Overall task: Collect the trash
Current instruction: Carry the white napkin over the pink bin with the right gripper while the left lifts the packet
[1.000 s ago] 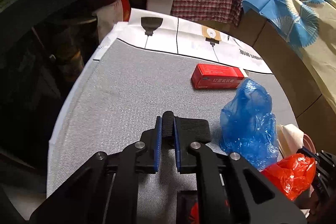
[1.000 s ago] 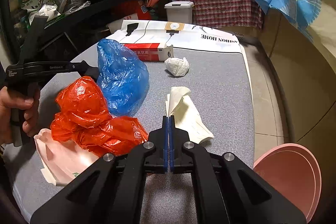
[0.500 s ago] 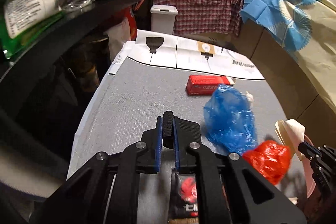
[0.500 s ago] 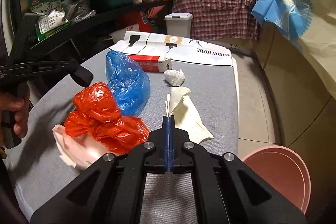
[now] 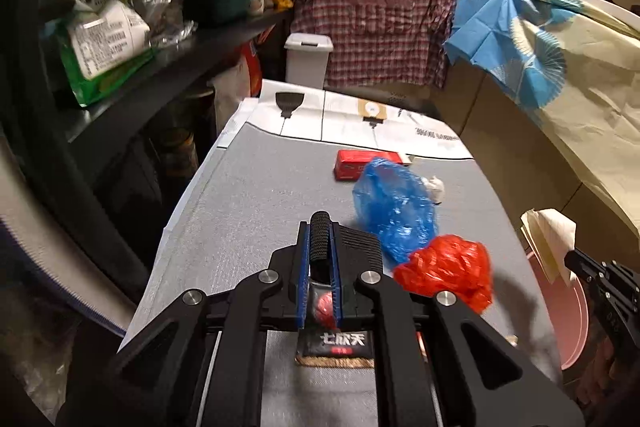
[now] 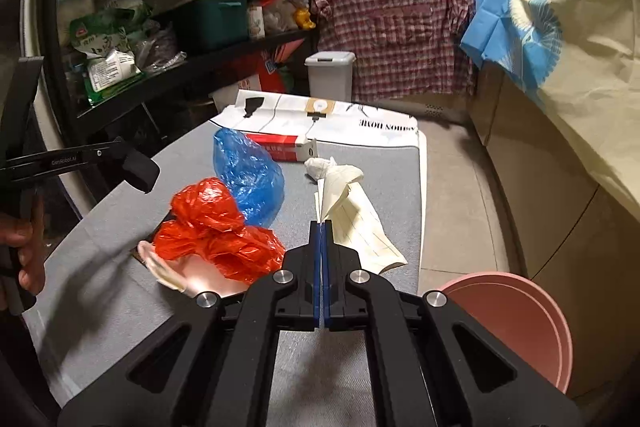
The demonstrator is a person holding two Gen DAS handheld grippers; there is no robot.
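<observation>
My left gripper (image 5: 320, 227) is shut on a black snack packet (image 5: 336, 343), which hangs below its blue pads above the grey table (image 5: 248, 207). My right gripper (image 6: 322, 225) is shut on a cream sheet of paper (image 6: 352, 211), lifted off the table beside the pink bin (image 6: 520, 327). On the table lie a blue plastic bag (image 6: 248, 175), a crumpled red plastic bag (image 6: 216, 227), a pale pink wrapper (image 6: 180, 271) under the red bag, a red box (image 6: 276, 147) and a white tissue ball (image 6: 316, 167). The left gripper (image 6: 136, 167) hovers left of the red bag.
A dark shelf (image 5: 120, 87) full of packages runs along the table's left side. A white pedal bin (image 5: 308, 59) stands beyond the far end, where a printed white sheet (image 6: 320, 123) lies. A hand (image 6: 24, 251) holds the left gripper. Tiled floor lies right of the table.
Both grippers have risen and drawn back from the table. The black packet went up with the left one, the cream paper came off the table with the right one.
</observation>
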